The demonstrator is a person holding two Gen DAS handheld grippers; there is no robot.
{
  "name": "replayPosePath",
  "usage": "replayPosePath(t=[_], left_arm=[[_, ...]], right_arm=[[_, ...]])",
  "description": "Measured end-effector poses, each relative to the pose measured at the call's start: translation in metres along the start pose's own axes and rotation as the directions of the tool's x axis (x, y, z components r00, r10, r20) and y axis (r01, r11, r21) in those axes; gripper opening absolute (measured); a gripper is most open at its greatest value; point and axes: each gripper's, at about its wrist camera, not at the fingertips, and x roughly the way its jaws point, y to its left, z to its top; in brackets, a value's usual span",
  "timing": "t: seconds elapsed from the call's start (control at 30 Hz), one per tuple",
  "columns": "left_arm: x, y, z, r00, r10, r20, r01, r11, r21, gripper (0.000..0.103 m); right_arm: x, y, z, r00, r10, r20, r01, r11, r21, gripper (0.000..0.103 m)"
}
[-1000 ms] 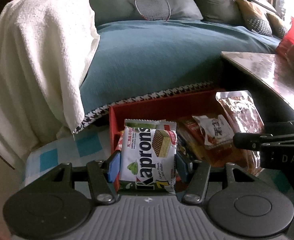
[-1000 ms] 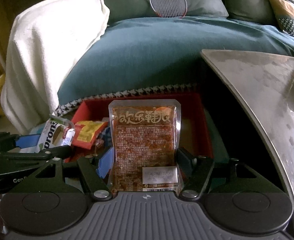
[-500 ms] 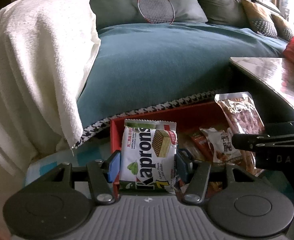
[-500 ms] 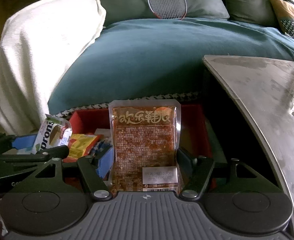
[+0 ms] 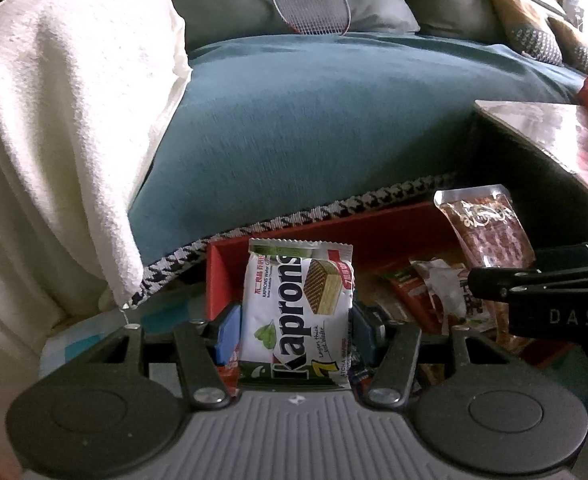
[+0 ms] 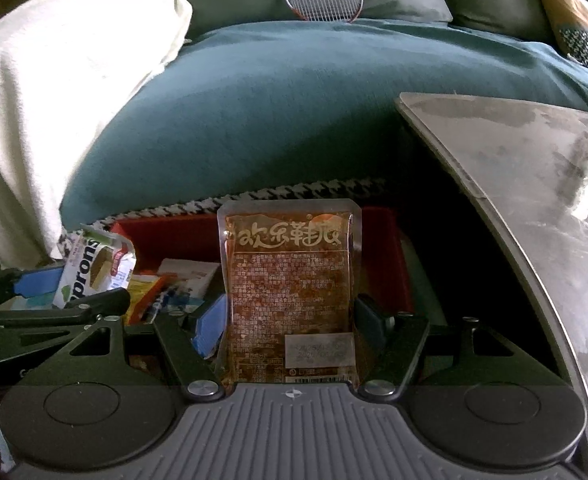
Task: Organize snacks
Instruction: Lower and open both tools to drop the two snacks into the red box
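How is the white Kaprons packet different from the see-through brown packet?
The Kaprons packet is white and opaque, with a wafer picture and green leaf; the brown packet is clear plastic that shows reddish-brown food and has gold lettering. The Kaprons packet looks squarish and puffy; the brown packet looks taller and flatter. The left gripper holds the Kaprons packet; the right gripper holds the brown packet. Both stand upright between the fingers, near the red box.

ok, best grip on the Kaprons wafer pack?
Pinch the Kaprons pack across its two long side edges at the lower half, coming from its bottom end, as the left gripper does: it is flat and pillow-shaped, so side pressure holds it upright.
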Motion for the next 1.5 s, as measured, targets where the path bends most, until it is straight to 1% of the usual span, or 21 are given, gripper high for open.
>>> replayPosePath(t=[0.33,0.43,0.5,0.63,0.73,0.8,0.83,0.93,1.17,1.5], left_arm=[[0.007,0.004,0.006,1.0,0.008,-0.024,-0.008,1.0,-0.002,0.051],[0.01,0.003,0.006,0.999,0.012,-0.037,-0.011,1.0,0.011,0.051],[0.014,0.002,0.005,0.999,0.015,-0.041,-0.014,1.0,0.017,0.051],[0.012,0.004,0.005,0.999,0.016,-0.045,-0.015,1.0,0.019,0.053],[0.008,0.007,0.004,0.999,0.009,-0.053,-0.009,1.0,0.004,0.053],[0.003,0.007,0.005,0.999,0.009,-0.054,-0.009,1.0,0.006,0.053],[0.0,0.006,0.005,0.999,0.008,-0.051,-0.007,1.0,0.011,0.054],[-0.013,0.003,0.004,0.999,-0.005,-0.034,0.006,1.0,0.018,0.059],[-0.04,-0.003,0.001,1.0,-0.027,-0.007,0.027,0.999,0.025,0.061],[-0.059,0.004,-0.011,1.0,-0.008,-0.007,0.008,1.0,0.011,0.062]], right_arm=[[0.02,-0.002,-0.001,0.999,-0.026,-0.035,0.026,1.0,-0.006,0.075],[0.029,-0.002,-0.001,0.998,-0.035,-0.055,0.035,0.999,-0.012,0.076],[0.034,0.0,-0.003,0.997,-0.044,-0.065,0.042,0.999,-0.023,0.075],[0.037,0.003,-0.005,0.996,-0.054,-0.07,0.051,0.998,-0.032,0.077],[0.034,0.004,-0.006,0.996,-0.054,-0.068,0.052,0.998,-0.033,0.08],[0.03,0.002,-0.007,0.996,-0.055,-0.065,0.054,0.998,-0.027,0.08],[0.029,0.002,-0.007,0.996,-0.056,-0.063,0.055,0.998,-0.025,0.08],[0.018,0.0,-0.008,0.997,-0.053,-0.049,0.053,0.999,-0.014,0.081],[-0.011,0.002,-0.012,0.999,-0.047,-0.014,0.047,0.999,-0.004,0.083],[-0.032,0.003,-0.028,0.998,-0.053,-0.02,0.054,0.998,0.022,0.084]])
